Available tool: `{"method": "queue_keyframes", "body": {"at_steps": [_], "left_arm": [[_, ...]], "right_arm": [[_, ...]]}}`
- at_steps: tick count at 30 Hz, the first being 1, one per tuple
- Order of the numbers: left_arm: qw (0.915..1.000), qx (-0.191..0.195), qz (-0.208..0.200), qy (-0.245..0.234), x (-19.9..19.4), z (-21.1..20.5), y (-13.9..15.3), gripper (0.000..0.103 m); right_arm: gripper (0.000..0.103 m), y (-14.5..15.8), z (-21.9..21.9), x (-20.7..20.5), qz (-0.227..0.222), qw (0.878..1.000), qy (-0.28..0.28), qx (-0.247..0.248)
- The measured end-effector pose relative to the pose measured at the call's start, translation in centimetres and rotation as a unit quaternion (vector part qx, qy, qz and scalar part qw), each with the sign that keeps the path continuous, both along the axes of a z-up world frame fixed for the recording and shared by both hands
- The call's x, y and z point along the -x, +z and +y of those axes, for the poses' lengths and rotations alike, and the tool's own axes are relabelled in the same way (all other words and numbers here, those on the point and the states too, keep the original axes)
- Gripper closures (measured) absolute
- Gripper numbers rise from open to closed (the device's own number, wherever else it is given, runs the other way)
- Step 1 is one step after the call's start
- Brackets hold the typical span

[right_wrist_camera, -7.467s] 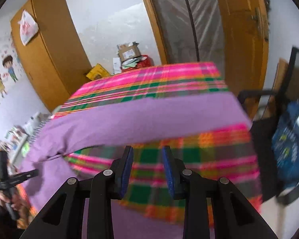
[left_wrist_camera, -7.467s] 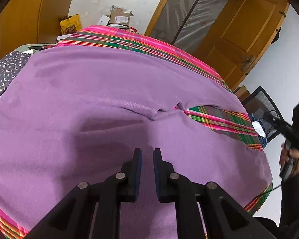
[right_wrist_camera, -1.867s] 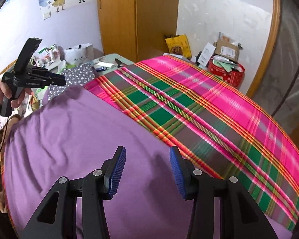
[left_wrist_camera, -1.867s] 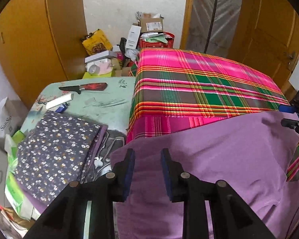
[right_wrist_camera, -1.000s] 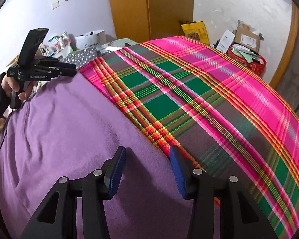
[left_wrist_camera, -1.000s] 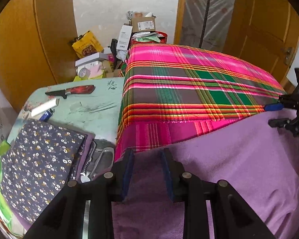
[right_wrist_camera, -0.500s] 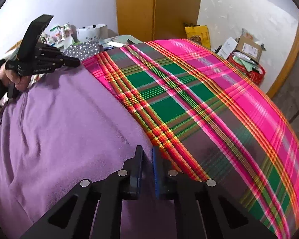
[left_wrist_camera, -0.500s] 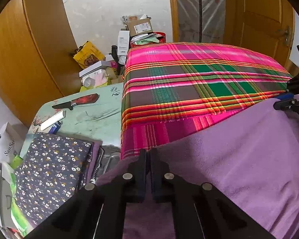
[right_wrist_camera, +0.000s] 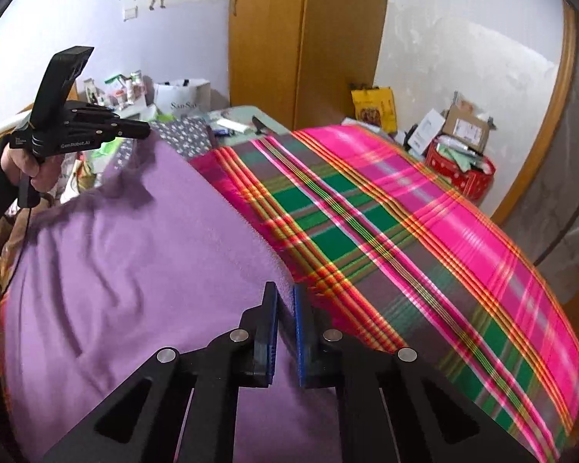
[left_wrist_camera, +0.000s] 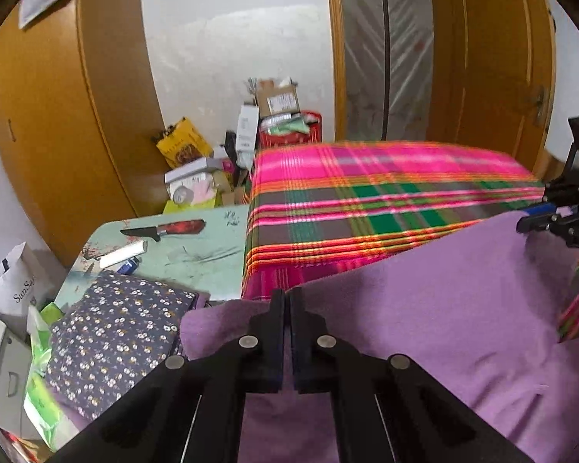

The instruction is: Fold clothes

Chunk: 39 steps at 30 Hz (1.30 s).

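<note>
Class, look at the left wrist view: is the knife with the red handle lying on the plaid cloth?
No. The knife lies on the pale green table, left of the plaid cloth.

Purple garment [left_wrist_camera: 444, 308] on plaid-covered table [left_wrist_camera: 366, 200]

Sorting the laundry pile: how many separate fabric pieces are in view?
3: purple fleece garment pinched by both grippers; pink-green plaid cloth covering the table beneath; folded navy floral fabric on the left. More may be hidden.
</note>
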<state>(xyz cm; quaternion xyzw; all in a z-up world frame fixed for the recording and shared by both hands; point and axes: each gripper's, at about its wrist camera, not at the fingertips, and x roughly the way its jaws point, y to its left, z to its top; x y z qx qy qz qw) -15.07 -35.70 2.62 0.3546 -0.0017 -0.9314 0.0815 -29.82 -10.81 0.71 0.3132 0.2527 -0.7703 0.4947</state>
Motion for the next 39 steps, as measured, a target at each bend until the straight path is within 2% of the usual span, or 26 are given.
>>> {"method": "queue_keyframes", "body": {"at_steps": [5,9,17,23,29,32,39], "left_arm": [[0.9993,-0.015,0.032,0.008,-4.3,1.6,1.3,0.101],[0.998,-0.033,0.05,0.017,-7.9,3.0,1.5,0.101],[0.9955,-0.076,0.038,0.04,-13.3,5.4,-2.2,0.101],[0.9904,-0.121,0.028,0.061,-15.8,5.9,-4.8,0.1],[0.9819,-0.16,0.027,0.097,-17.3,6.3,-5.6,0.1],[0.9803,-0.148,0.03,0.127,-17.8,7.0,-4.7,0.1],[0.9764,-0.113,0.017,0.183,-17.9,8.6,-3.2,0.098]], "right_arm": [[0.095,2.0,1.6,-3.0,0.014,1.0,0.006,0.019],[0.095,2.2,2.9,-6.1,0.017,1.0,0.016,0.02],[0.095,-1.4,4.9,-11.2,-0.014,0.999,0.028,-0.009],[0.094,-4.3,5.8,-13.1,-0.041,0.999,0.019,-0.028],[0.088,-4.4,6.7,-13.2,-0.066,0.998,-0.01,-0.013],[0.075,-4.0,7.0,-13.6,-0.066,0.998,-0.018,-0.008],[0.074,-3.2,8.3,-14.4,-0.081,0.996,-0.04,0.017]]}}
